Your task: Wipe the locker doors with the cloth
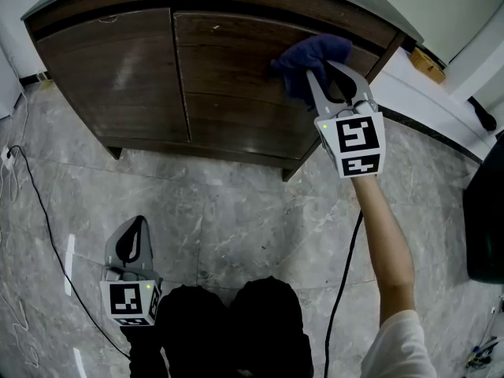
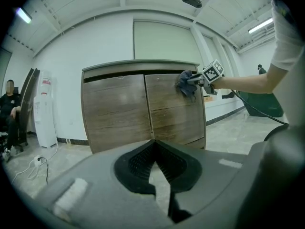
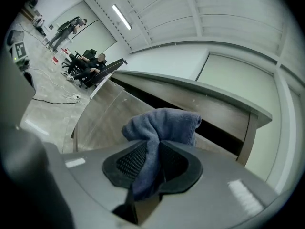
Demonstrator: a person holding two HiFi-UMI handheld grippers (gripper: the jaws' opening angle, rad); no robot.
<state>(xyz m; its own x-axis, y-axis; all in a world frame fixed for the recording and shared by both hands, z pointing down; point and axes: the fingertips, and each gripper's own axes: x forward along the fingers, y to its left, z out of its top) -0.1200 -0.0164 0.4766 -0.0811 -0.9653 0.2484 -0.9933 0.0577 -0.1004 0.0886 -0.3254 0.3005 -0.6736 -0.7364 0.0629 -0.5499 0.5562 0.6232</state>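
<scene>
Head view: the wooden locker [image 1: 142,77] stands on the grey stone floor [image 1: 236,203] with both doors shut (so its inside is hidden). The right gripper [image 1: 324,75] reaches out on a straight arm [image 1: 386,235] and holds the blue cloth [image 1: 311,60] against the upper part of the right door [image 1: 236,93], near that door's outer edge. The left gripper [image 1: 134,239] hangs low over the floor, just beside the person's dark trousers [image 1: 228,329] and well apart from the locker. A black cable [image 1: 39,211] trails across the floor at the left.

Left gripper view: its jaws are pressed together with nothing between them, and they point at the locker's lower front. The cloth shows bunched on the right door near the top. A white water dispenser [image 2: 45,109] stands to the left of the locker.

Right gripper view: the jaws are clamped on the cloth. A fold of it runs down between the ribbed pads [image 3: 128,160] and bulges above the tips, against the wood
</scene>
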